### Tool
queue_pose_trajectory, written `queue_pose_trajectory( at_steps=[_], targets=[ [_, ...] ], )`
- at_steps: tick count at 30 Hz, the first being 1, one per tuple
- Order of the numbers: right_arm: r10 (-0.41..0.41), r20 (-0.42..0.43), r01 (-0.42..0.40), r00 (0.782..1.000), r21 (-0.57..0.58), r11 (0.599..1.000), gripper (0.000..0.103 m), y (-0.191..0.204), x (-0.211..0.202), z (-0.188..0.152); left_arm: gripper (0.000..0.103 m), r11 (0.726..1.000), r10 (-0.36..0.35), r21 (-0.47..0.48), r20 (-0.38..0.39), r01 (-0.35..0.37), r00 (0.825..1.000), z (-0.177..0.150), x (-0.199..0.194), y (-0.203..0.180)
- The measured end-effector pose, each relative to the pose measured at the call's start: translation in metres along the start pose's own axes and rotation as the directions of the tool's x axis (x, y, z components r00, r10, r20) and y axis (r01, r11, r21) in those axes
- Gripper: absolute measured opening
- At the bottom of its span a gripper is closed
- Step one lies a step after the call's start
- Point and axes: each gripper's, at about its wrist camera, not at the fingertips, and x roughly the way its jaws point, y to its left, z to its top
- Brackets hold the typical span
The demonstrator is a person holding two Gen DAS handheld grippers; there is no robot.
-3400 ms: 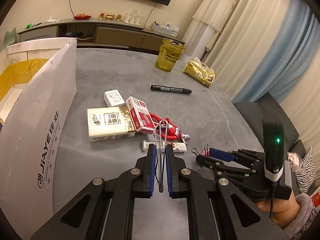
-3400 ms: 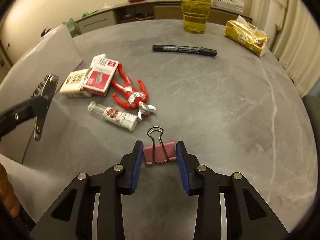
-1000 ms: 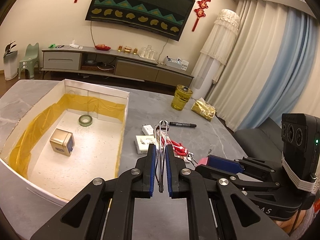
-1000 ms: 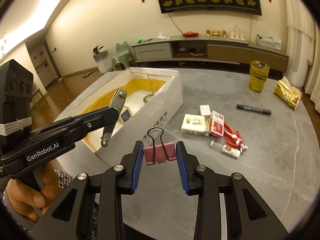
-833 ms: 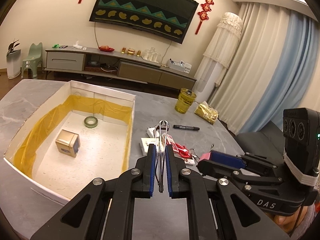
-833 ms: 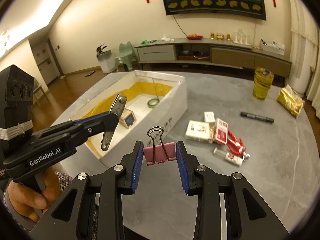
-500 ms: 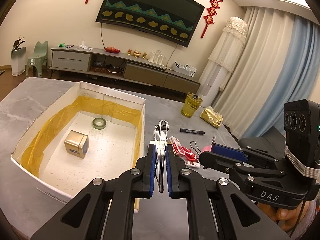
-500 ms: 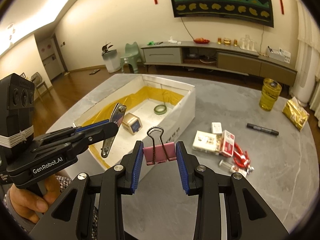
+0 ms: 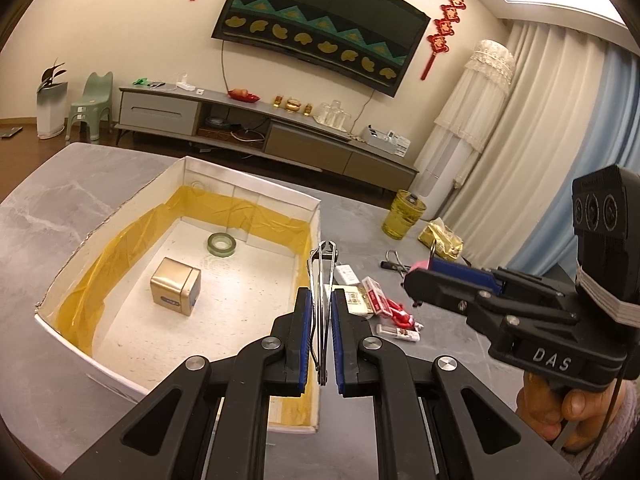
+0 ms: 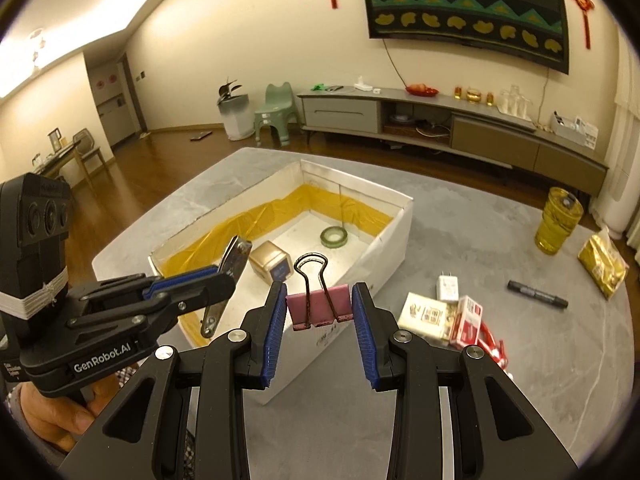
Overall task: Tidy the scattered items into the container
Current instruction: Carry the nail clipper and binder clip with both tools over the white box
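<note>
The white box (image 9: pixel 120 248) is open-topped; inside, only a gold cube (image 9: pixel 175 292) and tape roll (image 9: pixel 221 245) take floor space. Its near half lies bare. Packets (image 10: pixel 440 316) crowd the table (image 10: pixel 520 400) beside it.

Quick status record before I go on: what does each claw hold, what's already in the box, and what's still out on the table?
left claw: shut on nail clipper, above the box's near right corner
right claw: shut on pink binder clip, outside the box's right wall
box: white, yellow-lined, open top
in box: gold cube; green tape roll
on table: white charger; cream packet; red-white box; red figure; black marker; gold pouch; yellow glass
</note>
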Motion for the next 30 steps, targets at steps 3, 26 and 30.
queue_pose_trajectory(
  at_steps=[3, 26, 30],
  targets=[
    [0.007, -0.004, -0.007, 1.0, -0.014, 1.0, 0.036, 0.002, 0.007, 0.007, 0.01, 1.0, 0.013, -0.015, -0.005, -0.013, 1.0, 0.002, 0.002, 0.006],
    [0.049, -0.128, -0.055, 0.991, -0.044, 0.998, 0.036, -0.007, 0.101, 0.054, 0.01, 0.992, 0.101, -0.057, -0.12, -0.108, 0.988, 0.012, 0.056, 0.035],
    [0.046, -0.153, -0.054, 0.987, -0.052, 0.997, 0.036, -0.01, 0.116, 0.058, 0.01, 0.991, 0.104, -0.067, -0.144, -0.115, 0.984, 0.009, 0.061, 0.041]
  ],
)
